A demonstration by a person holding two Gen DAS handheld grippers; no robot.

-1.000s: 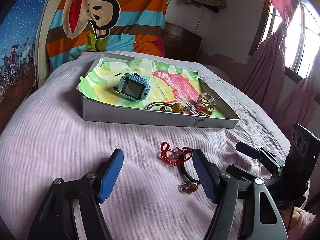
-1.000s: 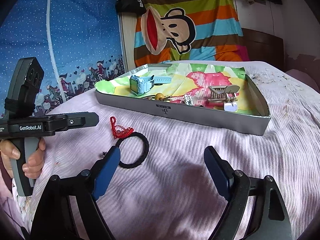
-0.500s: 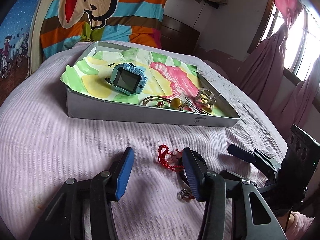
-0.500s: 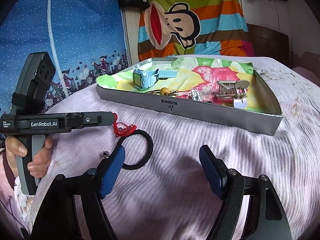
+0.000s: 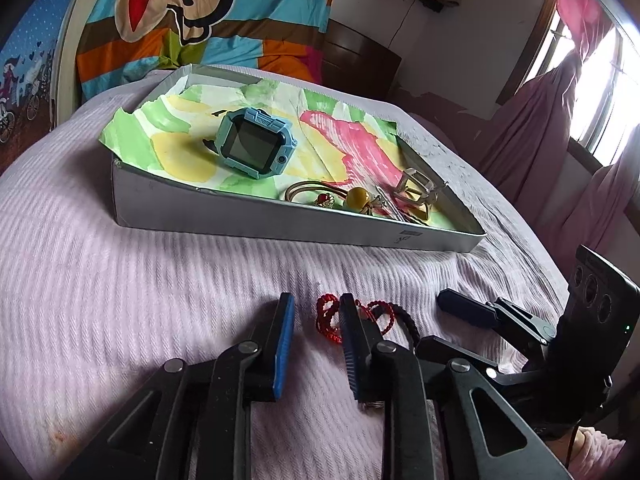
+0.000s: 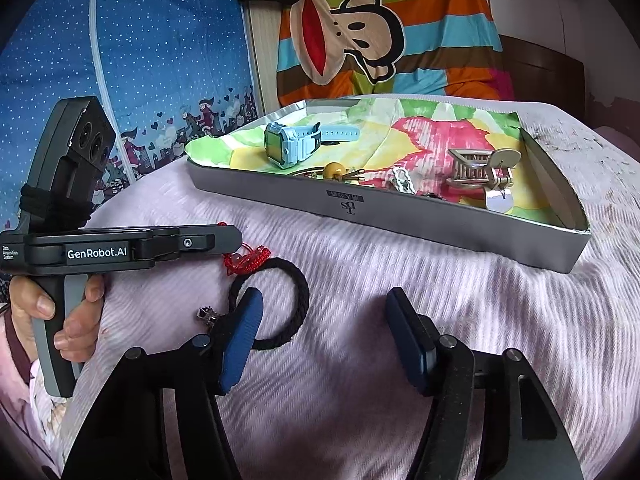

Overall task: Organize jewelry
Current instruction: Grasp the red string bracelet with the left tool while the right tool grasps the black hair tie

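My left gripper (image 5: 316,312) is low over the bed (image 5: 100,280), its jaws narrowed but with a gap between them, around part of the red cord (image 5: 326,322). Whether the pads touch the cord I cannot tell. From the right wrist view that gripper's tip meets the cord (image 6: 246,260), and a hand (image 6: 60,312) grips its handle.

My right gripper (image 6: 324,316) hovers just beside, jaws wide apart and holding nothing. Its left finger (image 6: 240,340) overlaps the black hair tie (image 6: 296,280), which lies flat on the bed and touches the red cord. A small silver charm (image 6: 206,314) lies at the tie's near side.

Farther off, well apart from the cord, stands the grey tray (image 5: 240,216), lined with bright painted paper (image 5: 340,136). In it a blue watch (image 5: 256,148) sits toward the left. Near the front wall lie a thin bangle (image 5: 304,188), a yellow bead (image 5: 358,198) and a silver clip (image 5: 416,186). In the right wrist view a white chain (image 6: 402,178) lies between the bead and the clip.

Behind the bed hangs a striped monkey cloth (image 6: 360,40), and pink curtains (image 5: 540,140) frame the window.
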